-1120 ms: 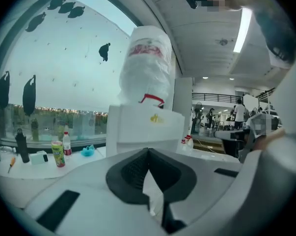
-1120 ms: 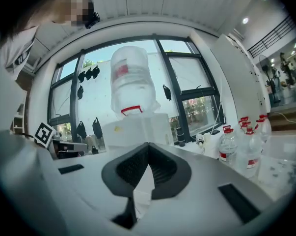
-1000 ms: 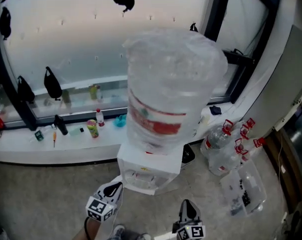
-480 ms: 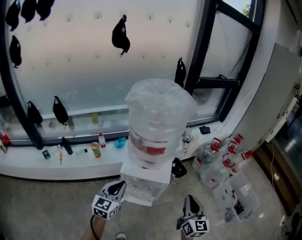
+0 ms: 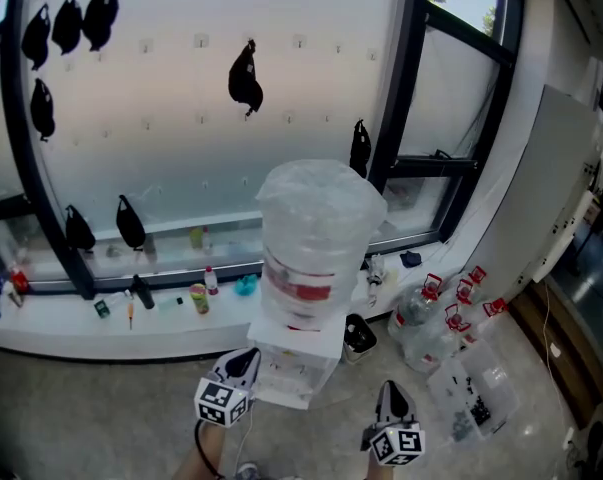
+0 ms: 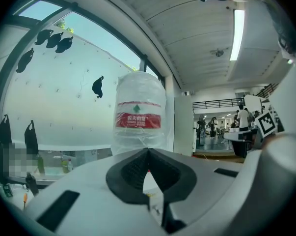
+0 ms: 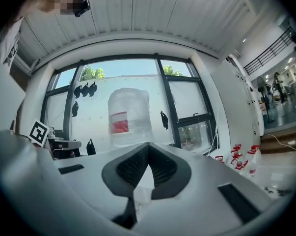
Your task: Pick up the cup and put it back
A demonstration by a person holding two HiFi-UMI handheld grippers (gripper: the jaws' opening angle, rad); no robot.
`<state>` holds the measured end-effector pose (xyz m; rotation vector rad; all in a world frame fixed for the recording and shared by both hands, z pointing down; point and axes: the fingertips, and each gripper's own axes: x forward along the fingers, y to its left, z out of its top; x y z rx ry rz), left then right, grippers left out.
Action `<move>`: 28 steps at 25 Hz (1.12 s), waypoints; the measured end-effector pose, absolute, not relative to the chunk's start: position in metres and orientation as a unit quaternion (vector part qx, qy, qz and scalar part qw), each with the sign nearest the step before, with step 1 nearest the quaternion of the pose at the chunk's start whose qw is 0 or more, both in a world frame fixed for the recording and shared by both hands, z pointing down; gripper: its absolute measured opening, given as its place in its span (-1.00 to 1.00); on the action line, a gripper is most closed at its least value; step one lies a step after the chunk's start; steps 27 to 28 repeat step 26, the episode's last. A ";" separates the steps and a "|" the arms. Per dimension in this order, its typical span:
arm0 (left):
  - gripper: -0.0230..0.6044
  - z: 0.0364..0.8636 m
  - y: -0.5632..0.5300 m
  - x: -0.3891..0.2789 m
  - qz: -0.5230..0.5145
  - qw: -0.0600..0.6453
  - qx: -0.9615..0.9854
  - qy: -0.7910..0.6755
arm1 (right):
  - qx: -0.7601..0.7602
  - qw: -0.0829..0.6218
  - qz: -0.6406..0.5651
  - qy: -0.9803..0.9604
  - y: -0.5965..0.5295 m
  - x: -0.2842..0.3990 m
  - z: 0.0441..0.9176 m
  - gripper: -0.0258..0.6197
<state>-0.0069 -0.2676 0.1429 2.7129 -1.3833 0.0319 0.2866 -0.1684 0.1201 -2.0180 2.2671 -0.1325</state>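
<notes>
No cup shows in any view. A water dispenser [image 5: 289, 360] with a large plastic-wrapped bottle [image 5: 316, 233] stands in front of the window. My left gripper [image 5: 247, 363] is at the bottom of the head view, its tip close to the dispenser's front left. My right gripper [image 5: 388, 395] is lower right of the dispenser, apart from it. Both are shut with nothing between the jaws. In the left gripper view the closed left gripper [image 6: 148, 151] points at the bottle [image 6: 138, 114]. In the right gripper view the shut right gripper [image 7: 148, 145] faces the bottle [image 7: 128, 117] from farther off.
A white window sill [image 5: 101, 333] carries small bottles, a green container [image 5: 199, 299] and tools. Several empty water jugs with red handles [image 5: 431, 323] and a clear plastic box [image 5: 476, 393] sit on the floor at the right. A dark object [image 5: 358, 335] lies beside the dispenser.
The head view has pulled back and up, so the dispenser looks smaller and more window shows. Both grippers stay low at the frame's bottom, shifted slightly right.
</notes>
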 end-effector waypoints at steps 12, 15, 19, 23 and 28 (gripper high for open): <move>-0.85 0.142 -0.267 0.002 0.007 0.046 0.889 -0.455 | -0.667 0.062 -0.051 0.741 -0.162 0.300 0.120 -0.87; -0.85 0.140 -0.266 0.003 0.003 0.043 0.889 -0.456 | -0.665 0.063 -0.051 0.742 -0.161 0.301 0.118 -0.87; -0.85 0.141 -0.261 0.002 0.004 0.041 0.889 -0.456 | -0.663 0.065 -0.049 0.745 -0.157 0.301 0.117 -0.87; -0.85 0.140 -0.258 0.003 0.003 0.040 0.889 -0.456 | -0.660 0.065 -0.050 0.746 -0.155 0.301 0.116 -0.87; -0.85 0.139 -0.256 0.004 0.003 0.040 0.889 -0.456 | -0.658 0.065 -0.053 0.749 -0.154 0.299 0.117 -0.87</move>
